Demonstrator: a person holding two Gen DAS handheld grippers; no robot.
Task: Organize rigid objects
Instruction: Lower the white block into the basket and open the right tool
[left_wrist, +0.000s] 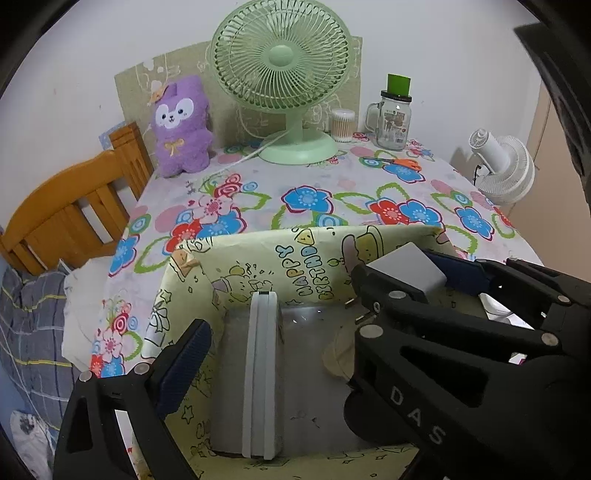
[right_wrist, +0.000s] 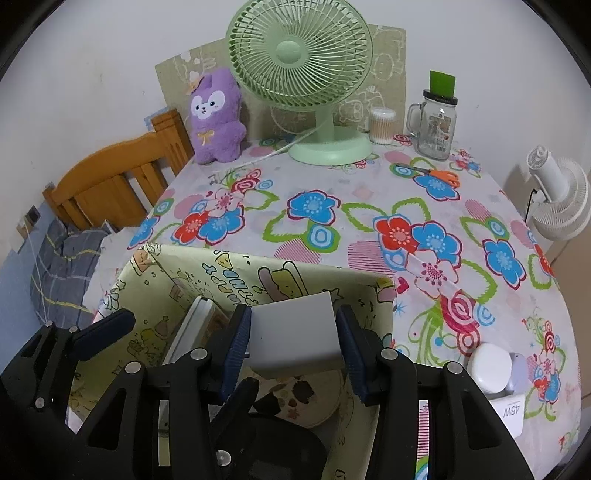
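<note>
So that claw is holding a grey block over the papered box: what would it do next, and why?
Probably lower it a little further and let go. The right gripper is shut on the grey block, which hangs above the open box, just right of the white slab standing upright inside. The left gripper is open with nothing gripped.

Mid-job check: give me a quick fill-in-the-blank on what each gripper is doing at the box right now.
1. The right gripper is shut on a grey ____.
2. The left gripper stands ____, its pads apart from the white slab upright in the box.
3. The box is wrapped in paper printed "HAPPY ____".
4. Orange-handled ____ lie near the glass jar.

Missing words: block; open; BIRTHDAY; scissors
</note>
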